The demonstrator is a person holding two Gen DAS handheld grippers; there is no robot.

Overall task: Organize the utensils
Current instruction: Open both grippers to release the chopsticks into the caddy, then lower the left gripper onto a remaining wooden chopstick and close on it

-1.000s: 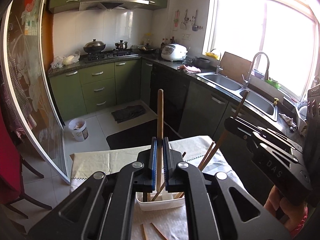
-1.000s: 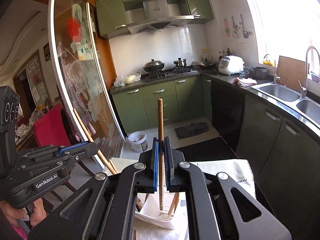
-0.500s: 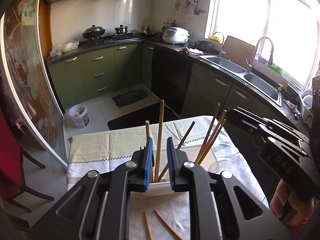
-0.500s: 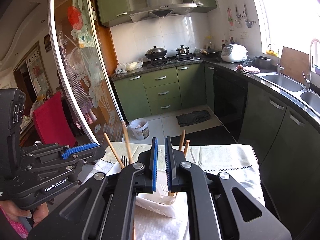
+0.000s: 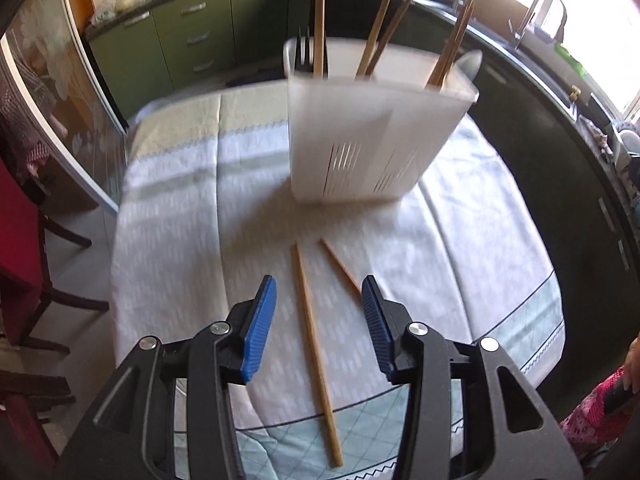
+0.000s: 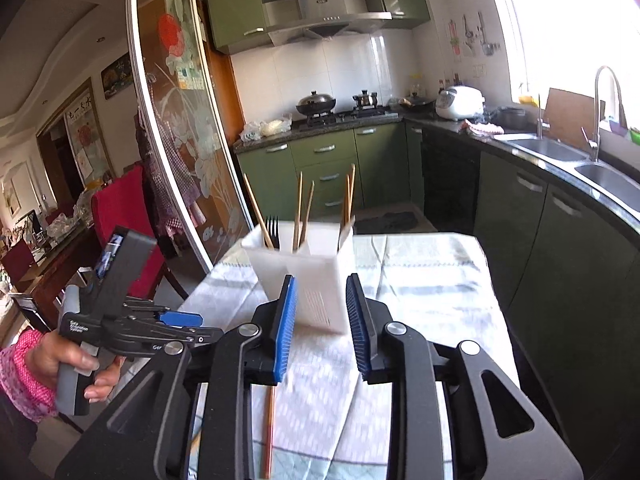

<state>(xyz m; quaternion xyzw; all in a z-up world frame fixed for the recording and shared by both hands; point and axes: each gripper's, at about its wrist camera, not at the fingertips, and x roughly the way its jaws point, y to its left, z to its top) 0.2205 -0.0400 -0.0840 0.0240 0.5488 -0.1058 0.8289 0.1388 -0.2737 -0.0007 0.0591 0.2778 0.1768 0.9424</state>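
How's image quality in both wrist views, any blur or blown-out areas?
Left wrist view: motion blur smears the white utensil holder and tablecloth; the window corner at upper right is overexposed. Right wrist view: holder and cloth slightly blurred, the kitchen behind sharp; window blown out. Both show fisheye bending at the edges.

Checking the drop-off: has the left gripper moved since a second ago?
Yes. The left gripper has dropped below the white utensil holder, jaws opening, now over two chopsticks on the tablecloth.

both claws released chopsticks into the holder (image 5: 360, 136), jaws now opening.
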